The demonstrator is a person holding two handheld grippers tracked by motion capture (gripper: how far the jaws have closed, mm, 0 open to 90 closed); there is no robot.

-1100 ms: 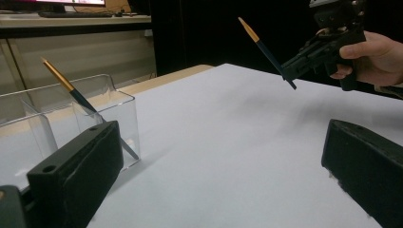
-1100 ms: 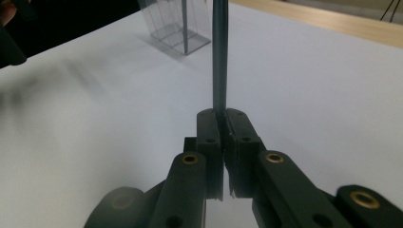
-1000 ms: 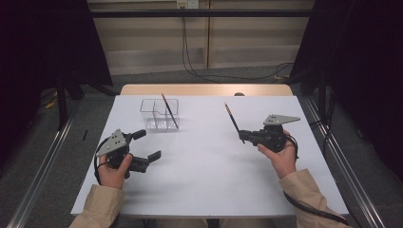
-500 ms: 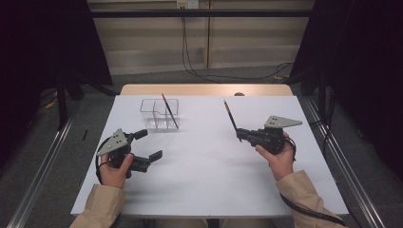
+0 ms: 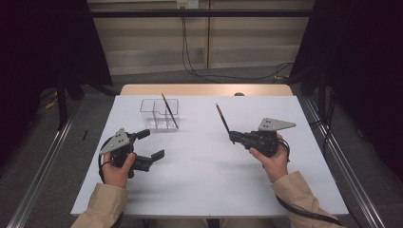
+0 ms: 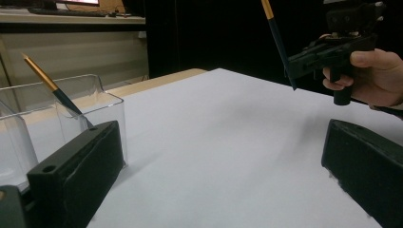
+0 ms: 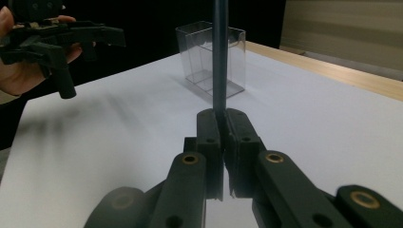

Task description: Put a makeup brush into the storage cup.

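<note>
A clear plastic box (image 5: 153, 108) with compartments stands at the back left of the white table (image 5: 204, 185). A dark pencil (image 5: 169, 111) with a golden end leans in it. My right gripper (image 5: 233, 138) is shut on the lower end of a second dark pencil (image 5: 222, 118), which points up and away over the table's middle right. In the right gripper view the pads (image 7: 209, 124) clamp this pencil (image 7: 220, 57), with the box (image 7: 237, 59) beyond it. My left gripper (image 5: 151, 144) hovers near the front left, open and empty, jaws toward the box (image 6: 102, 102).
A wooden strip (image 5: 204, 90) runs along the table's far edge. Floor rails (image 5: 332, 147) flank both sides. In the left gripper view the right gripper (image 6: 332, 50) and its pencil (image 6: 278, 38) show at the upper right. Black curtains hang left and right.
My right gripper, still shut on its pencil, has drifted slightly left and toward the person. The left gripper has stayed put.
</note>
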